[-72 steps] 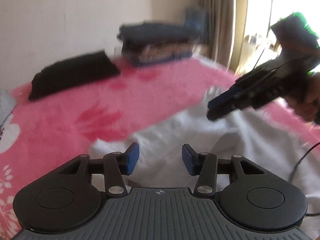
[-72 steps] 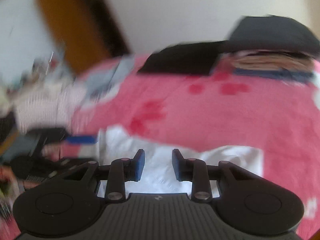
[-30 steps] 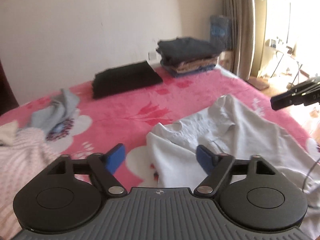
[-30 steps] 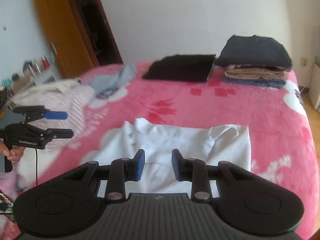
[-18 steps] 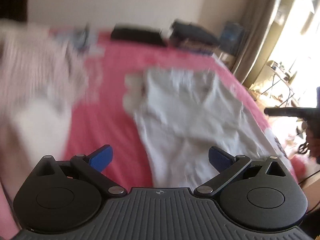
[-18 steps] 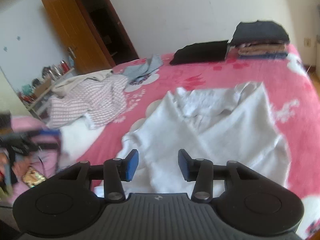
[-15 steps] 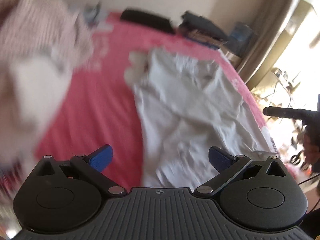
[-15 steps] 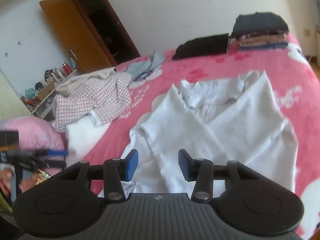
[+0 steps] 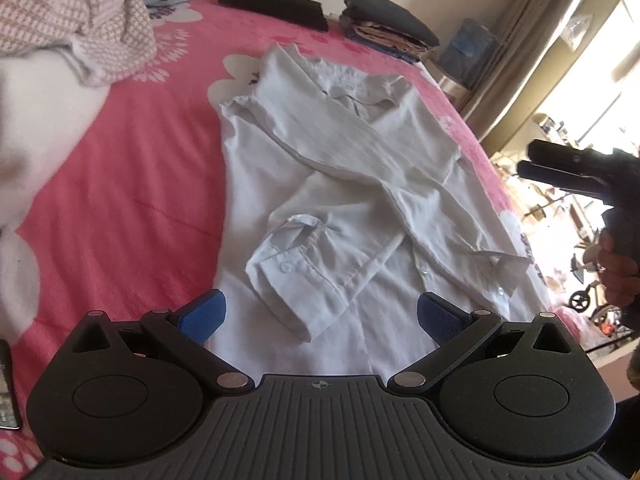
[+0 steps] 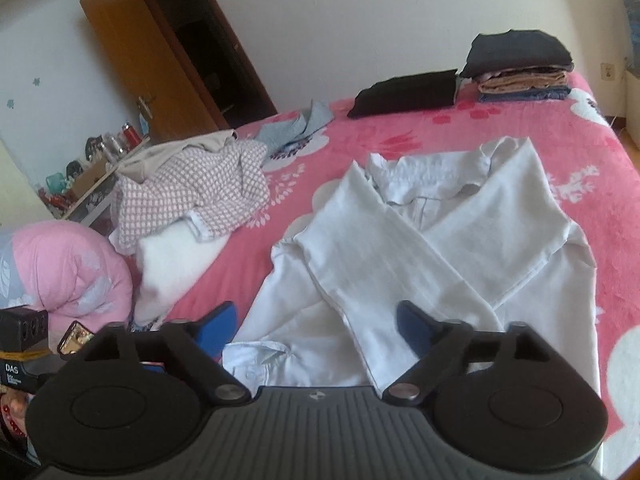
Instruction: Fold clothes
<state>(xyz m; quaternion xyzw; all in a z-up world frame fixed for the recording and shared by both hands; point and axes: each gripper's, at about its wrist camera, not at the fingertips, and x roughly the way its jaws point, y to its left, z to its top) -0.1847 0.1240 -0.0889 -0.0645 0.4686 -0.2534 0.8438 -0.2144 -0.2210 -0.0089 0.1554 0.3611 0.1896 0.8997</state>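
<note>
A white button shirt point(image 9: 360, 184) lies flat on the pink flowered bed point(image 9: 152, 168), collar at the far end, both sleeves folded across its front. My left gripper point(image 9: 318, 316) is open above the shirt's near hem, with a cuffed sleeve just beyond its blue pads and nothing between them. In the right wrist view the same shirt point(image 10: 432, 256) spreads out ahead. My right gripper point(image 10: 316, 326) hovers over the lower part of the shirt, jaws opening wide, nothing gripped. The right gripper point(image 9: 568, 170) also shows at the right edge of the left wrist view, held in a hand.
A checked garment point(image 10: 192, 192) and a white pile point(image 10: 172, 256) lie heaped on the left. A folded black item point(image 10: 408, 94) and a stack of folded clothes point(image 10: 520, 66) sit at the far end by the wall. A pink pillow point(image 10: 60, 264) lies at the near left.
Both grippers have pulled back from the collar end towards the shirt's hem. The left gripper's jaws widened a little more and the right gripper's jaws spread from nearly shut to wide.
</note>
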